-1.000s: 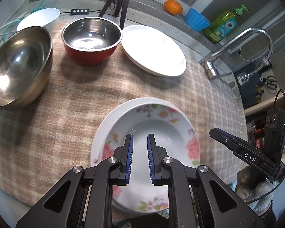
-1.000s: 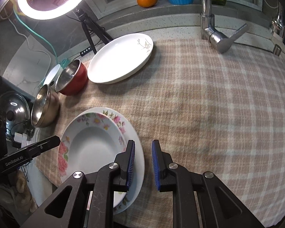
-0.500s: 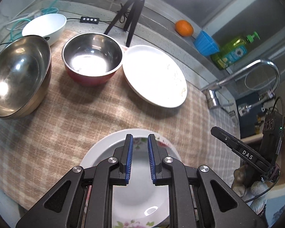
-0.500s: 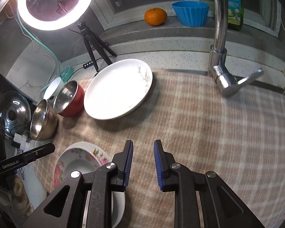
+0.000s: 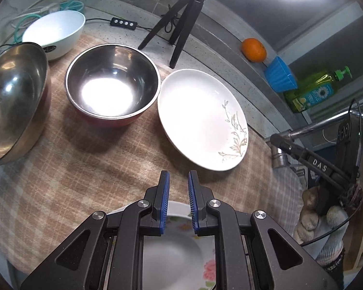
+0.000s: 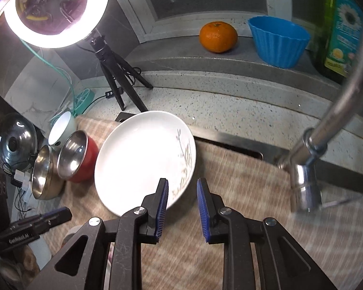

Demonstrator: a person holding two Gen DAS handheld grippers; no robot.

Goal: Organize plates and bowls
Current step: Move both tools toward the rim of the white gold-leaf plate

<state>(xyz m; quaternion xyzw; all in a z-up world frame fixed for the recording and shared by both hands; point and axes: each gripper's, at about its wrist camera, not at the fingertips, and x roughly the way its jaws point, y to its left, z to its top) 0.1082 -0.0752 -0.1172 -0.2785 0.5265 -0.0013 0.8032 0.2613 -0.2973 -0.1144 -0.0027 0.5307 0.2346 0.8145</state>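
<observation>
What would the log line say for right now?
left gripper: open, empty, above floral plate | right gripper: open, empty, near white plate | bowls: untouched

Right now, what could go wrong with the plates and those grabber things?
1. The right tool hangs open at the edge of the white plate, with one pad over its rim. A bump could slide or chip the plate.
2. The faucet stands close on that tool's right, so a wide swing might hit it.
3. The red bowl nearly touches the white plate, so lifting the plate carelessly could knock it.
</observation>
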